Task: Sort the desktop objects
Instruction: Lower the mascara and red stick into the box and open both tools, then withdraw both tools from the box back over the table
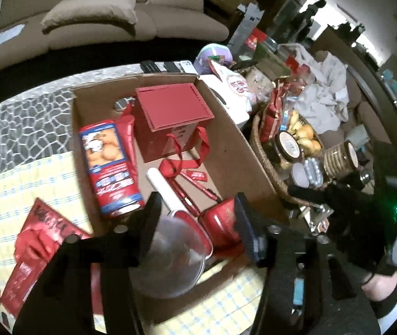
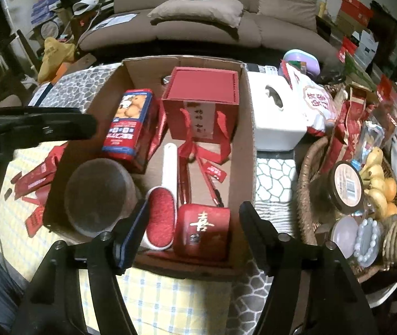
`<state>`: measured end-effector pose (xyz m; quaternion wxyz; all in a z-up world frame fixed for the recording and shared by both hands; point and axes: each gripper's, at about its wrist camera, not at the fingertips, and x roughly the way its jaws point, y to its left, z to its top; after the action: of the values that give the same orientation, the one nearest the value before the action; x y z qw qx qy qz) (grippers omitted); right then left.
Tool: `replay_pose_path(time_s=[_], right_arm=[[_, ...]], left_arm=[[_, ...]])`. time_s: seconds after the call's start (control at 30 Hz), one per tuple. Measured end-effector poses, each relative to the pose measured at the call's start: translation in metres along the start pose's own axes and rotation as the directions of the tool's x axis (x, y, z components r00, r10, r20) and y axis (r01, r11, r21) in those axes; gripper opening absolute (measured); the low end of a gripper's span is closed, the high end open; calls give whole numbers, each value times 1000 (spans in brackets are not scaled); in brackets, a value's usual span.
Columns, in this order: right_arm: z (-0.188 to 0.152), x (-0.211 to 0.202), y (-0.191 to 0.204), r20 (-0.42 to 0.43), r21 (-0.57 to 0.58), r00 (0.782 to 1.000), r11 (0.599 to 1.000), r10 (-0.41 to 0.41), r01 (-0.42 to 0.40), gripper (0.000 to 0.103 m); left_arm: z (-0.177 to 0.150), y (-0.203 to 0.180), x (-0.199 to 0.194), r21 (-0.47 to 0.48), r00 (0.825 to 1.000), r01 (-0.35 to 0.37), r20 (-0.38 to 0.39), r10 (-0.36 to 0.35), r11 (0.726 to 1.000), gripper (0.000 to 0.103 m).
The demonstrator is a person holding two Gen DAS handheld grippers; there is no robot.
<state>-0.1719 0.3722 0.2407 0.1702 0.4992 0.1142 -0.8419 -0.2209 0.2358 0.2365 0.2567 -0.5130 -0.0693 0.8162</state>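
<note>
An open cardboard box (image 2: 243,128) holds a red gift box (image 2: 201,97), a blue and red biscuit box (image 2: 131,122), a white lint brush (image 2: 162,215), a red cup (image 2: 204,231), red pens and a clear glass bowl (image 2: 98,195). In the left wrist view my left gripper (image 1: 198,223) is open above the bowl (image 1: 170,254) and the red cup (image 1: 220,223), at the near end of the box (image 1: 234,150). My right gripper (image 2: 193,223) is open and empty above the brush and the cup. The left gripper's arm shows at the right wrist view's left edge.
Red packets (image 1: 33,240) lie on the yellow checked cloth left of the box. A white tissue box (image 2: 276,117) and a snack bag (image 2: 315,103) stand to the right. A wicker basket (image 2: 307,184) holds jars, bananas and oranges. A sofa stands behind the table.
</note>
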Motion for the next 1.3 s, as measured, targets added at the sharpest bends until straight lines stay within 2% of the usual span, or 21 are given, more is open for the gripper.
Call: replay_pose_path(time_s=[0.13,0.2,0.3,0.37,0.43,0.57,0.93,1.3], right_arm=[[-4,-6,10,6,10,1000,1000,0,0,81],[-6,-8,15,1,15,1000,1000,4,-4,83],[-10,-11,28,-6,13,1000,1000,5,-5,89],[-13,-15,36,-2,9,1000,1000,5,-5,96],[-16,-19,46,1,0,1000,1000,1,-1,102],[-19,-25,65,1,-15,1000,1000,-2,2,103],[-27,-45,113,31,-26,999,1000,17,-16,103],[-31,-51,173,40,-83,998,996,47,-44,103]], left_arm=[[-21,10,-26,-2,1000,-12,5,12,1000,55],[-33,16,-38,-2,1000,-23,13,23,1000,77],[-50,26,-56,-3,999,-42,23,42,999,86],[-62,33,-67,-11,998,-53,24,54,999,92],[-72,41,-76,-24,998,-58,26,58,998,95],[-93,56,-94,-49,997,-75,30,77,996,103],[-140,82,-142,-78,988,-135,60,140,988,103],[-172,110,-174,-116,977,-193,69,202,974,103]])
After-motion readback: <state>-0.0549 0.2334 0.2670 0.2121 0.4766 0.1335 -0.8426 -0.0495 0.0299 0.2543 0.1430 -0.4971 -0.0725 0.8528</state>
